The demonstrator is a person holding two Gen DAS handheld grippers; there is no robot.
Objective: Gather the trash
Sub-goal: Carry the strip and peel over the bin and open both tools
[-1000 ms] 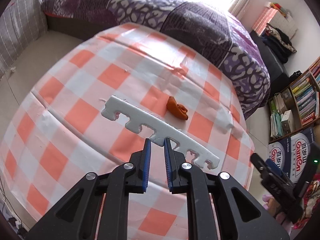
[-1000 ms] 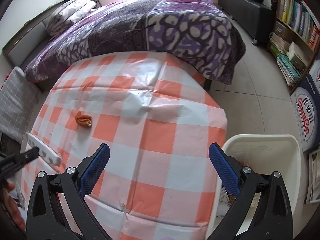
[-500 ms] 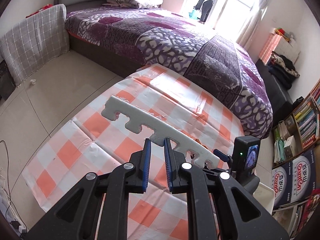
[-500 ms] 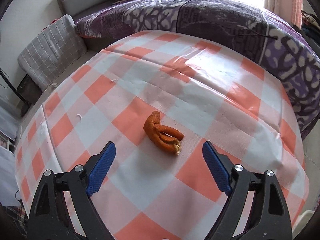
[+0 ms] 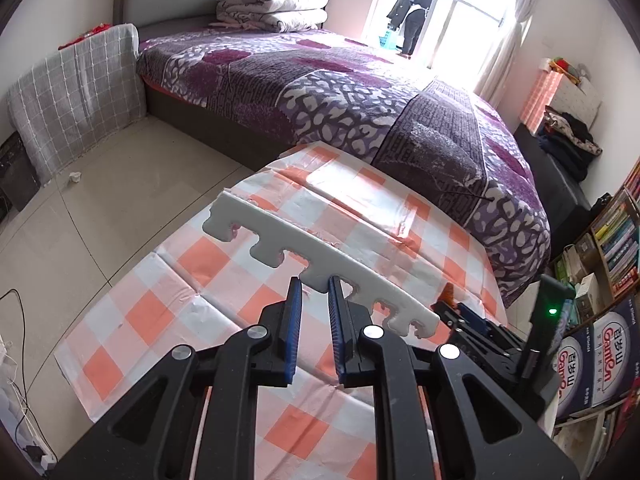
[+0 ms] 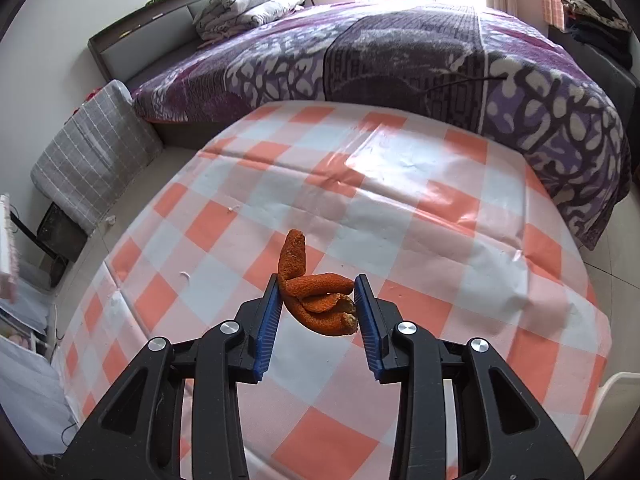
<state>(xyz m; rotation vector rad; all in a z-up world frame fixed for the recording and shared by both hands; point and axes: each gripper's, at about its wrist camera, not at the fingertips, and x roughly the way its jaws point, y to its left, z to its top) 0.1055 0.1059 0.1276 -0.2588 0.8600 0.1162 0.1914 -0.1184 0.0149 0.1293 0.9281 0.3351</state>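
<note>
We grip foam strip in left tongs – right tongs clamp peel above checkered surface.

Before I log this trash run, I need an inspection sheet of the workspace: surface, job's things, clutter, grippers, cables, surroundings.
Surface: checked tablecloth, creased, glare patches.
Job's things: white foam strip and dried orange peel, both held above the cloth.
Clutter: small white crumbs on the cloth.
Grippers: left gripper shut on the foam strip; right gripper shut on the orange peel.
Cables: black cable on the floor.
Surroundings: bed, bookshelf, white bin rim.
</note>
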